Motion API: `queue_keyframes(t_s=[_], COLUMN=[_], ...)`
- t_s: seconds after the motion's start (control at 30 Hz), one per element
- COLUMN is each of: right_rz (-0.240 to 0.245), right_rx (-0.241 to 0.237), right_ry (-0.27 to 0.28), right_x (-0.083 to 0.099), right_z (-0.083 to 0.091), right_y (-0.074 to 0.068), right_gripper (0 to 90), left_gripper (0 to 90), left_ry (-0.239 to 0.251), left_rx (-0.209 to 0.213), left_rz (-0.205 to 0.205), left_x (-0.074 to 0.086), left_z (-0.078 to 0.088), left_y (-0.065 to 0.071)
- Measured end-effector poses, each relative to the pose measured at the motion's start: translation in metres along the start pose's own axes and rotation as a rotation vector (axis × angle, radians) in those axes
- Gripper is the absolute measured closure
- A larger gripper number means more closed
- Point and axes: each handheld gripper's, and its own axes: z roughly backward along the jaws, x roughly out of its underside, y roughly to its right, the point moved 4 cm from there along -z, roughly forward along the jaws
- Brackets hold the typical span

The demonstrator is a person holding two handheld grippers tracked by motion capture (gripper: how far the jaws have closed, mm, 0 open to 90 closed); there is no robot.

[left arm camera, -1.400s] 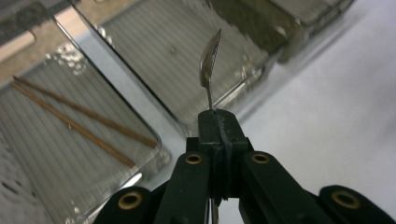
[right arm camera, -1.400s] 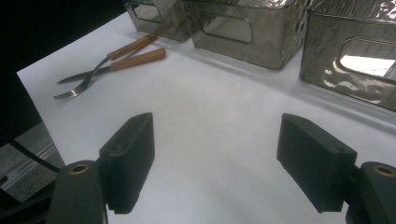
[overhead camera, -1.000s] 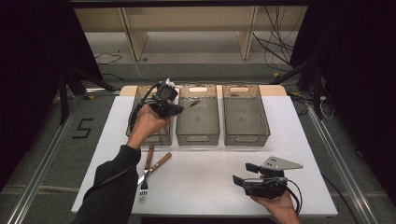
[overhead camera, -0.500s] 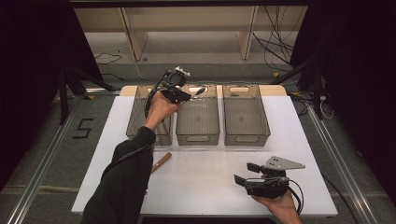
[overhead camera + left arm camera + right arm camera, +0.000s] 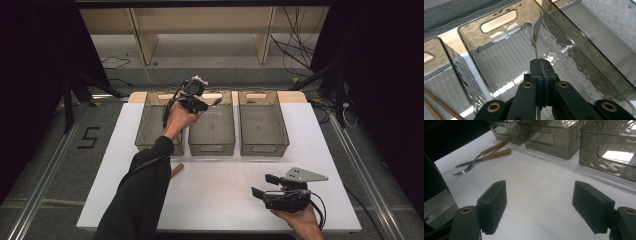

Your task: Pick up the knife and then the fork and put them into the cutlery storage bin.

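Three smoky clear bins stand side by side at the back of the white table point(image 5: 220, 200): the left bin point(image 5: 150, 131), the middle bin point(image 5: 212, 131) and the right bin point(image 5: 262, 127). The left gripper point(image 5: 192, 102) hovers over the middle bin's back end, near its left wall. In the left gripper view its jaws are pinched tight on one metal spoon point(image 5: 536, 37), gripped by the thin handle, bowl pointing up and away, above the ribbed floor of the bin. The spoon hangs inside the bin's walls, off the floor.

Two wooden-handled pieces lie on the table in front of the left bin, seen from the right gripper view: one fork point(image 5: 477, 161) and one knife point(image 5: 486, 157), handles side by side, the fork's tines pointing toward the table's near edge. In the high view the person's sleeve covers most of them and one handle end peeks out.

The right gripper point(image 5: 272, 187) sits low over the near right part of the table, well apart from all three bins. Its jaws stand wide with nothing but bare table between them.
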Motion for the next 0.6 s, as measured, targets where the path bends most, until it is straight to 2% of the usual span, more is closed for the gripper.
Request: queue_keyframes(t_s=[0.13,0.23,0.27,0.33,0.37,0.43,0.6], right_rz=[0.002,0.002,0.002,0.002,0.002,-0.001,0.002], right_rx=[0.000,-0.001,0.000,0.000,0.000,0.001,0.001], right_ry=[-0.002,-0.001,-0.001,0.000,0.001,0.001,0.000], right_x=[0.000,0.000,0.000,0.000,0.000,0.000,0.000], right_z=[-0.001,0.000,0.000,0.001,0.001,0.001,0.001], right_y=[0.000,0.000,0.000,0.000,0.000,0.000,0.000], right_gripper=[28.3,28.3,28.3,28.3,28.3,28.3,28.2], left_gripper=[89.8,88.5,83.6,66.0,60.0,53.3,41.6], left_ry=[0.004,0.027,0.024,0.016,0.017,0.035,0.033], left_rx=[-0.004,-0.003,0.019,0.069,0.078,0.070,0.086], left_rz=[0.016,0.041,0.057,0.079,0.077,0.071,0.050], left_x=[-0.001,-0.001,-0.001,-0.001,0.000,-0.001,-0.002], left_z=[-0.005,-0.009,-0.009,-0.011,-0.011,-0.007,0.010], left_y=[0.002,0.003,0.003,0.005,0.005,0.005,0.008])
